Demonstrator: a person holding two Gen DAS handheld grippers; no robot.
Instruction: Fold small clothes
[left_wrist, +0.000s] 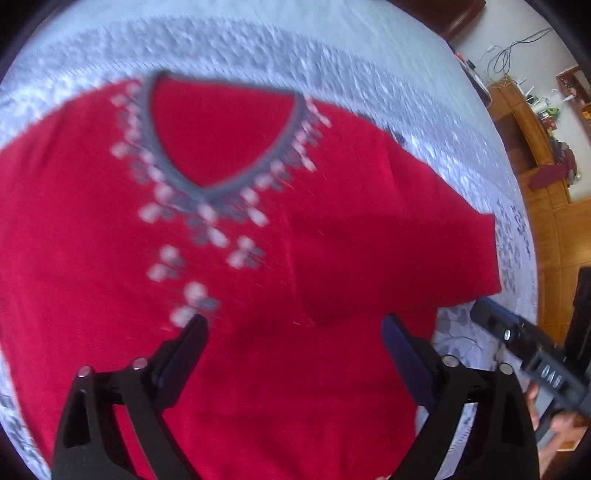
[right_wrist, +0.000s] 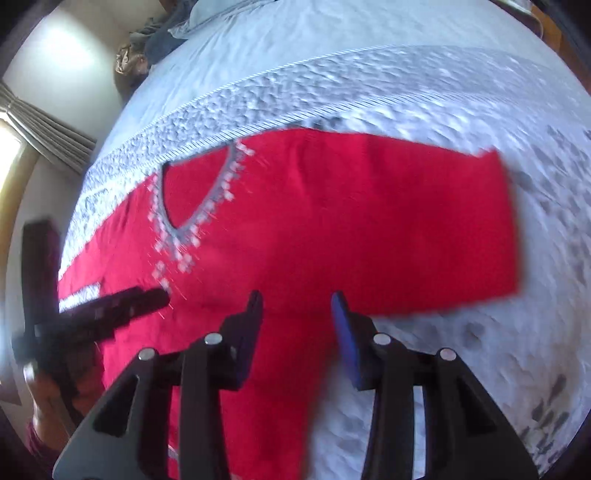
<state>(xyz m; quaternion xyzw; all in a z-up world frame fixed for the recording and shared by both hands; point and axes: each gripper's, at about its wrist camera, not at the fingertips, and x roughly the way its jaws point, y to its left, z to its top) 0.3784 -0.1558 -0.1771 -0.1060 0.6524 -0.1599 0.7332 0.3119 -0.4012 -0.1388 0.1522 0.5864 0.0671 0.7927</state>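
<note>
A red short-sleeved top (left_wrist: 258, 229) with a grey V-neck and white-grey embroidery lies flat, front up, on the bed; it also shows in the right wrist view (right_wrist: 332, 229). One sleeve (right_wrist: 443, 229) is spread out to the right. My left gripper (left_wrist: 293, 325) is open and empty above the top's chest. My right gripper (right_wrist: 297, 299) is open and empty above the side of the top under that sleeve. The right gripper shows at the right edge of the left wrist view (left_wrist: 517, 336), and the left gripper at the left of the right wrist view (right_wrist: 122, 302).
The top lies on a pale blue patterned bedspread (right_wrist: 369, 81). Pillows and bedding (right_wrist: 173, 26) are at the far end. Wooden shelving with clutter (left_wrist: 546, 147) stands beside the bed. A curtain and bright window (right_wrist: 33, 125) are at the left.
</note>
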